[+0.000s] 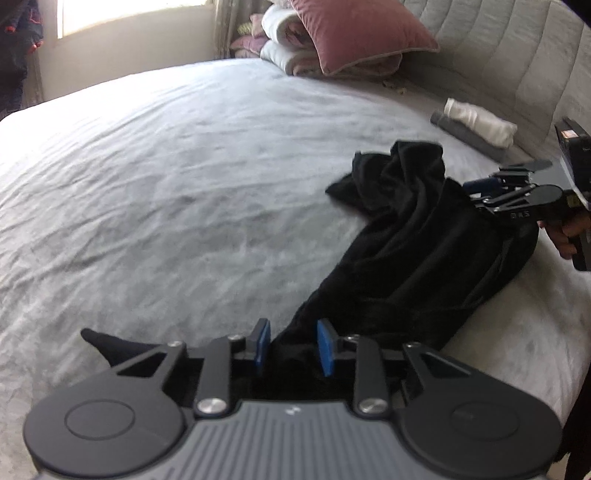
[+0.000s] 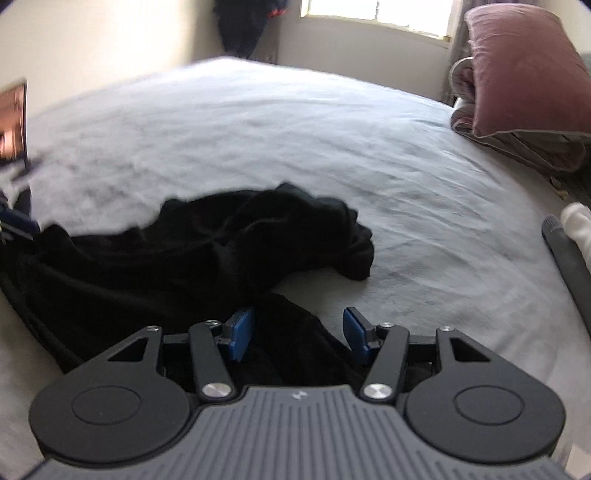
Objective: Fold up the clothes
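Observation:
A black garment (image 1: 424, 229) lies crumpled on the right part of the grey bed (image 1: 166, 166). In the left wrist view my left gripper (image 1: 293, 347) is low over its near end. The blue pads stand a little apart, with black cloth running between them, and I see no squeeze on it. In the right wrist view my right gripper (image 2: 299, 332) is wide open over another edge of the black garment (image 2: 184, 251). Cloth lies by its left pad and bare sheet by its right. The right gripper (image 1: 484, 186), held by a hand (image 1: 569, 236), also shows from the side.
A folded white garment (image 1: 480, 122) on a folded grey one (image 1: 465, 136) sits near the padded headboard (image 1: 517, 55). A pink pillow (image 1: 354, 33) leans on rolled white bedding (image 1: 280, 26) at the bed's head. A window (image 2: 376, 14) and dark hanging clothes (image 2: 243, 26) stand beyond the bed.

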`<state>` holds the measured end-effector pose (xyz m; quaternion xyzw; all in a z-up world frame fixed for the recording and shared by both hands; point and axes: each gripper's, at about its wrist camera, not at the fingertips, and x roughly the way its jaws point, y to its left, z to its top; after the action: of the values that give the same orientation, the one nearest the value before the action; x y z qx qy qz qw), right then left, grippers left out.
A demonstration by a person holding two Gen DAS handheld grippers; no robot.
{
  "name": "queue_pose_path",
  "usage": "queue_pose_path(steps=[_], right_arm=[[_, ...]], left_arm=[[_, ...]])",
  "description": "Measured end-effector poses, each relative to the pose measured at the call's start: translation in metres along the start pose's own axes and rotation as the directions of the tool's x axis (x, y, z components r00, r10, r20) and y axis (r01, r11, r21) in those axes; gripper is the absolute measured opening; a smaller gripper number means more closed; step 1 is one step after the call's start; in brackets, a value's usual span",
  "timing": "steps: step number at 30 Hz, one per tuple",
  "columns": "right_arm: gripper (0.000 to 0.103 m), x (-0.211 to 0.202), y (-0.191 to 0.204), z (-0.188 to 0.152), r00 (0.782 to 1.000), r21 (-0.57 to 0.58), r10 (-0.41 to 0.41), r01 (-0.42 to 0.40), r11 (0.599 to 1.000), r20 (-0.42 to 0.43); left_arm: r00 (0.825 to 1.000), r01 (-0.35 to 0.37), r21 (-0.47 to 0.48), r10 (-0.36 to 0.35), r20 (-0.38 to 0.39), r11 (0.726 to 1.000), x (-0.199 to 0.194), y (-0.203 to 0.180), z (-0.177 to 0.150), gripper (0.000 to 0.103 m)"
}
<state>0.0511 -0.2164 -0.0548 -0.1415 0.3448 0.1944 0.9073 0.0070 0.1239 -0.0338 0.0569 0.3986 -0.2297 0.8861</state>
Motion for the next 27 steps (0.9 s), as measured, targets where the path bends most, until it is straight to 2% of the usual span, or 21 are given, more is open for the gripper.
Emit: queue_pose_path(steps=[4, 6, 7, 9, 11, 19, 24, 27], right_arm=[[0.054, 0.006, 0.003, -0.001, 1.0, -0.005, 0.001, -0.001, 1.0, -0.004], [0.034, 0.005, 0.004, 0.001, 0.999, -0.002, 0.026, -0.027, 1.0, -0.018], [0.031, 0.004, 0.007, 0.002, 0.999, -0.011, 0.031, -0.031, 0.999, -0.023], [0.016, 0.002, 0.015, 0.003, 0.999, -0.046, 0.029, -0.03, 0.998, -0.03], [0.01, 0.0, 0.025, 0.002, 0.999, -0.09, 0.012, -0.015, 0.996, -0.035], [0.007, -0.01, 0.027, 0.004, 0.998, -0.059, -0.063, 0.062, 0.996, -0.008], [0.007, -0.028, 0.023, 0.007, 0.992, -0.012, -0.117, 0.117, 0.993, 0.052], [0.007, -0.034, 0.019, 0.006, 0.991, 0.014, -0.123, 0.122, 0.992, 0.056]], left_arm=[[1.0, 0.011, -0.032, -0.011, -0.001, 0.999, 0.0, 0.003, -0.001, 0.018], [1.0, 0.012, -0.031, -0.012, 0.0, 0.999, 0.0, 0.002, -0.002, 0.014], [1.0, 0.009, -0.027, -0.009, 0.002, 1.0, -0.001, 0.0, -0.002, 0.013], [1.0, -0.001, -0.019, 0.001, 0.008, 1.0, -0.003, -0.003, -0.002, 0.01], [1.0, -0.008, -0.014, 0.008, 0.017, 1.0, -0.006, -0.006, -0.002, 0.009], [0.998, -0.022, -0.015, 0.023, 0.064, 1.0, -0.022, -0.006, -0.008, 0.005], [0.998, -0.019, -0.016, 0.02, 0.064, 1.0, -0.027, -0.007, -0.012, 0.005], [0.999, -0.007, -0.002, 0.007, 0.041, 1.0, -0.026, -0.01, -0.015, 0.006]])
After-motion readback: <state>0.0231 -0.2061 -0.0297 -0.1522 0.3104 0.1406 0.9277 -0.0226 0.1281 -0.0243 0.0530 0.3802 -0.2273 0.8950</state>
